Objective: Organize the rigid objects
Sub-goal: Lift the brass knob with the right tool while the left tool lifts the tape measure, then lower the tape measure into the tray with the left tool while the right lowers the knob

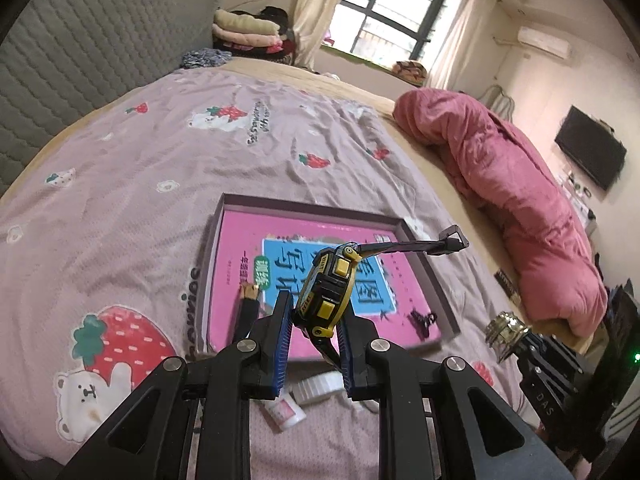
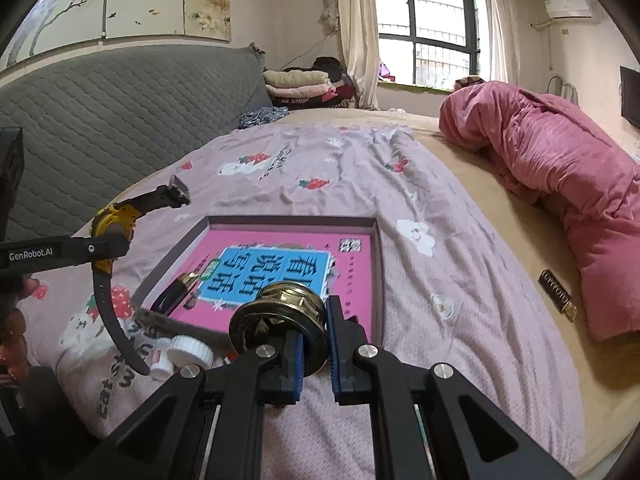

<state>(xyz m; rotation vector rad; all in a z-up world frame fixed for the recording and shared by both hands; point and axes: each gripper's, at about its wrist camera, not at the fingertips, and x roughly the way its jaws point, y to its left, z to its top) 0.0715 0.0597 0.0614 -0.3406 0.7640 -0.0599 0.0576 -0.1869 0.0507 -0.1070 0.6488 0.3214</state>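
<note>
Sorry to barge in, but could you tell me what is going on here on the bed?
A person is tidying small items into a shallow box on the bed, with a gripper in each hand. The left gripper is shut on a yellow-and-black watch, held above the box. The right gripper is shut on a brass-coloured round piece near the box's front edge. A pink book and a dark tube lie in the box; white caps lie outside it.

Both wrist views low over bed, facing window, sharing tray
</note>
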